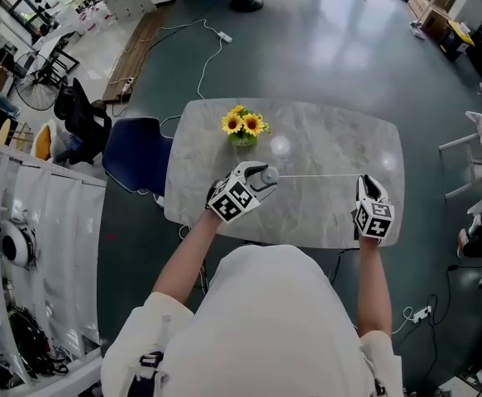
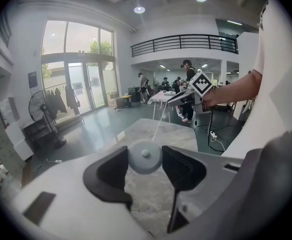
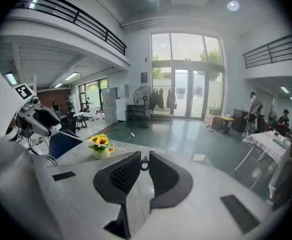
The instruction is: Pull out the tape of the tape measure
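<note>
A person in a white short-sleeved top (image 1: 265, 321) stands at the near edge of a pale grey, marble-patterned table with rounded corners (image 1: 323, 131), a white two-jaw gripper in each hand. The left gripper (image 1: 264, 179) has its black-padded jaws clamped on a round, pale grey tape measure case (image 2: 144, 156), one pad against each side of the disc, held just above the tabletop near the table's middle. The right gripper (image 3: 143, 165), near the table's right front corner, has its jaws drawn close together on the small dark end ring (image 3: 144, 163) pinched at their tips. A thin white tape (image 1: 319, 175) runs taut and straight between the two tools, well out of the case and hanging just above the marble.

Beyond the left gripper, a small pot of yellow sunflowers (image 1: 243, 126) stands on the table near its far edge. A dark blue chair (image 1: 137, 151) is pushed up beside the table's left end. Farther off, a white power strip on a white cable (image 1: 224, 37) lies on the glossy grey-green floor, and the round base of a black pedestal fan (image 1: 246, 3) stands behind it.
</note>
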Demonstrator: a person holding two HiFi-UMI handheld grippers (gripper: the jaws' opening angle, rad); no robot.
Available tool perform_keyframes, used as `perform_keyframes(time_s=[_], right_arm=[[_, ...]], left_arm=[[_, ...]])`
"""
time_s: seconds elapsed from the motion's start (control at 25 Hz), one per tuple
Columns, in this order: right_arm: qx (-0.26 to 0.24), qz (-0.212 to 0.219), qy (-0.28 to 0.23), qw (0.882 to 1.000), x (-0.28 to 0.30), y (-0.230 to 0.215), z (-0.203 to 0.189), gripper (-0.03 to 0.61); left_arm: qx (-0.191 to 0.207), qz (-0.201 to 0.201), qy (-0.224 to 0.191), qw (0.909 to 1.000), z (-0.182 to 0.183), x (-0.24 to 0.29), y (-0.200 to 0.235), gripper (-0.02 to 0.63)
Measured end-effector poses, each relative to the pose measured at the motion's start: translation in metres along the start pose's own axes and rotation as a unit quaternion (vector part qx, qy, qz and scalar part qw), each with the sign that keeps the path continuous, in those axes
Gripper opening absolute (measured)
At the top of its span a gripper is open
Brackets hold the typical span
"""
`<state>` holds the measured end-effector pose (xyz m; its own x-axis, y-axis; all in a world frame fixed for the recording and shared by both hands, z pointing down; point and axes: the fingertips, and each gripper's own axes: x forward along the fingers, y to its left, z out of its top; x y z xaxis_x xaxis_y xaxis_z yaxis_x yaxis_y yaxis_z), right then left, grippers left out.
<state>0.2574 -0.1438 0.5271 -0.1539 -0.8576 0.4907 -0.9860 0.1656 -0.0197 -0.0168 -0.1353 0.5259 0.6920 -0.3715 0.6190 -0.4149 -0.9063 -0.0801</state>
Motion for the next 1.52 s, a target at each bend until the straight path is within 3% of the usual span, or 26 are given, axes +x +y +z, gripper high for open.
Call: perform_keyframes(time_s=[0.72, 1.2, 1.52], right_arm=[[-0.007, 0.022, 0.052, 0.998, 0.022, 0.03, -0.037, 0.072], [-0.028, 0.053, 0.136, 0.989, 0.056, 0.06, -0.098, 0.072], [-0.045, 0.093, 0.2, 0.974, 0.098, 0.085, -0.152, 0.074]], left_arm=[[-0.014, -0.01, 0.04, 0.999, -0.036, 0.014, 0.004, 0.216], [-0.05, -0.013, 0.102, 0.9935, -0.114, 0.042, 0.014, 0.216], [-0.07, -0.022, 0.16, 0.9844, -0.185, 0.075, 0.022, 0.218]])
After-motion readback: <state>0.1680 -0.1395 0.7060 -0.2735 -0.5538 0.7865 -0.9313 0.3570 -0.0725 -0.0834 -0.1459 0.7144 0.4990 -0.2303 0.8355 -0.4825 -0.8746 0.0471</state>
